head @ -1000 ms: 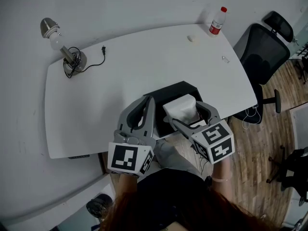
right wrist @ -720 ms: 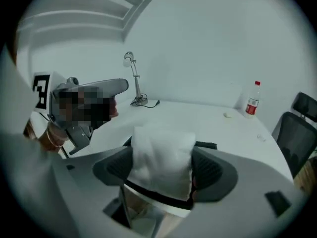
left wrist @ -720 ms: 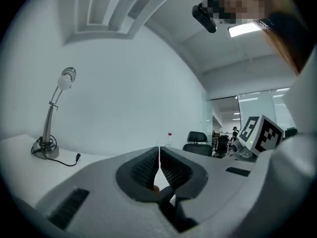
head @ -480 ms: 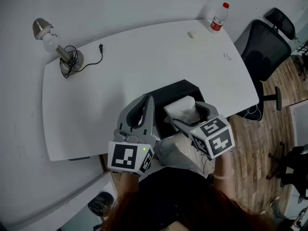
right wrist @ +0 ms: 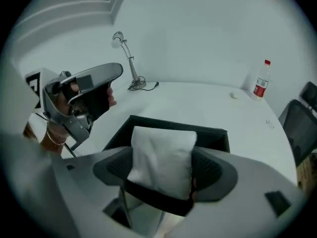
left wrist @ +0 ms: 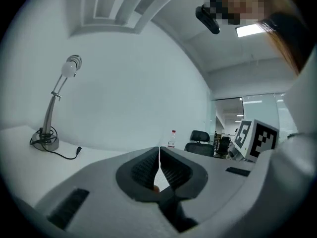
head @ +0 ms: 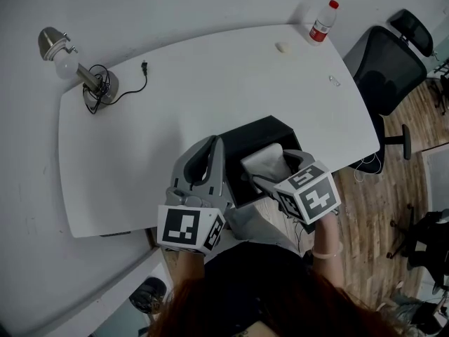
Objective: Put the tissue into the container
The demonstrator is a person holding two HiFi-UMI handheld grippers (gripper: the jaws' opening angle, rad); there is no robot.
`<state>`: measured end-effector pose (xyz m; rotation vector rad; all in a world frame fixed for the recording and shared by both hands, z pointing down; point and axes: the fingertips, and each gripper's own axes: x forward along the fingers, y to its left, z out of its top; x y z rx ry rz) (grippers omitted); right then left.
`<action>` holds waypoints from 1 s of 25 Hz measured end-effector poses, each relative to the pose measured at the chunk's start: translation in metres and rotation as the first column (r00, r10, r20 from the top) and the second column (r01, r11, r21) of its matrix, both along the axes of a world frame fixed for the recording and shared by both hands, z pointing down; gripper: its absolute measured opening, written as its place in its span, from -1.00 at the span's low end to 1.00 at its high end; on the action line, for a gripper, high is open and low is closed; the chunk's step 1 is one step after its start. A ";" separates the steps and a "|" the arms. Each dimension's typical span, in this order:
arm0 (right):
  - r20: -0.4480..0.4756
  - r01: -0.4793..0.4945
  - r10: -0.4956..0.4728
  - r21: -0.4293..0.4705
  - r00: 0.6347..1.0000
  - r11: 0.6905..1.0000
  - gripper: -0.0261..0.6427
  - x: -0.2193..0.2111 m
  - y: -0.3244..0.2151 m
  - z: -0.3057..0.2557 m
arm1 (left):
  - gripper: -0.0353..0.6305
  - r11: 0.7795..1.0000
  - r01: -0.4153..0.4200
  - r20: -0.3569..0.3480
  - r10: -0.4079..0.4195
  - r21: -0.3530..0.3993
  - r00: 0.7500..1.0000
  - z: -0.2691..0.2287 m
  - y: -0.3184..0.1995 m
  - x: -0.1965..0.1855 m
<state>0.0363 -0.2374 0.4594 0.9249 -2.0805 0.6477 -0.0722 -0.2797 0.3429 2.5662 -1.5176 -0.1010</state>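
Tissue (right wrist: 163,152) pinched in the right tool (right wrist: 166,171), over the near side of the black container (head: 261,127).
White, soft and creased, folded into a thick pad; long axis along the jaws, free end poking past the fingertips toward the container's far wall. Inside of the container dark, contents not made out. Left tool (left wrist: 159,156) just left of the container, jaws pressed together on nothing. White counter (head: 175,97) under the container.
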 end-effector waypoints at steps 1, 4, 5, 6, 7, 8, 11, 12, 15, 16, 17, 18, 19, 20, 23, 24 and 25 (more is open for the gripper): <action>-0.007 0.003 -0.003 -0.011 1.000 1.000 0.23 0.000 0.000 0.002 | -0.81 1.000 0.000 -0.002 0.000 -0.003 1.000 0.001 -0.001 0.000; -0.031 0.007 -0.009 -0.042 0.999 0.999 0.23 0.000 -0.001 0.010 | -0.81 1.000 -0.002 -0.007 0.002 -0.013 1.000 0.005 -0.005 -0.001; -0.039 0.007 -0.009 -0.052 0.999 0.999 0.23 0.001 -0.001 0.012 | -0.81 1.000 -0.003 -0.009 0.002 -0.016 1.000 0.007 -0.007 -0.002; -0.044 0.007 -0.010 -0.060 0.999 0.998 0.23 0.000 -0.001 0.013 | -0.81 1.000 -0.003 -0.011 0.002 -0.018 1.000 0.008 -0.009 -0.003; -0.049 0.008 -0.012 -0.069 0.999 0.998 0.23 0.000 -0.001 0.014 | -0.81 1.000 -0.002 -0.013 0.002 -0.021 1.000 0.009 -0.010 -0.003; -0.054 0.009 -0.013 -0.077 0.998 0.997 0.23 0.000 -0.001 0.015 | -0.81 1.000 -0.003 -0.014 0.002 -0.023 1.000 0.011 -0.012 -0.004; -0.077 0.017 -0.025 -0.097 0.997 0.995 0.23 0.000 0.000 0.018 | -0.81 1.000 -0.008 -0.017 0.008 -0.030 1.000 0.013 -0.015 -0.004; -0.085 0.022 -0.031 -0.102 0.996 0.995 0.23 0.000 0.000 0.018 | -0.81 0.999 -0.010 -0.019 0.009 -0.031 1.000 0.014 -0.017 -0.004; -0.103 0.033 -0.044 -0.111 0.994 0.993 0.23 -0.002 -0.001 0.017 | -0.81 0.999 -0.014 -0.023 0.013 -0.035 1.000 0.015 -0.019 -0.004; -0.104 0.033 -0.045 -0.114 0.994 0.993 0.23 -0.004 -0.002 0.017 | -0.81 0.999 -0.017 -0.023 0.016 -0.038 1.000 0.016 -0.020 -0.003; -0.107 0.034 -0.047 -0.118 0.993 0.992 0.23 -0.005 -0.002 0.017 | -0.81 0.999 -0.020 -0.023 0.019 -0.040 1.000 0.017 -0.020 -0.003; -0.116 0.038 -0.052 -0.124 0.992 0.992 0.23 -0.004 -0.003 0.018 | -0.81 0.999 -0.023 -0.023 0.022 -0.042 0.999 0.018 -0.020 -0.003; -0.129 0.043 -0.060 -0.130 0.990 0.991 0.23 -0.003 -0.003 0.021 | -0.81 0.999 -0.024 -0.024 0.023 -0.043 0.999 0.018 -0.021 -0.003; -0.144 0.049 -0.068 -0.137 0.987 0.989 0.23 -0.002 -0.002 0.024 | -0.81 0.999 -0.025 -0.025 0.024 -0.045 0.999 0.018 -0.022 -0.004; -0.167 0.061 -0.088 -0.157 0.982 0.986 0.23 -0.004 -0.001 0.028 | -0.81 0.999 -0.023 -0.030 0.021 -0.048 0.999 0.019 -0.026 -0.007; -0.172 0.066 -0.094 -0.162 0.981 0.985 0.23 -0.006 -0.002 0.029 | -0.81 0.999 -0.021 -0.031 0.019 -0.049 0.999 0.020 -0.027 -0.008; -0.177 0.071 -0.101 -0.167 0.979 0.983 0.23 -0.006 -0.002 0.031 | -0.81 0.999 -0.019 -0.033 0.017 -0.050 0.999 0.020 -0.028 -0.010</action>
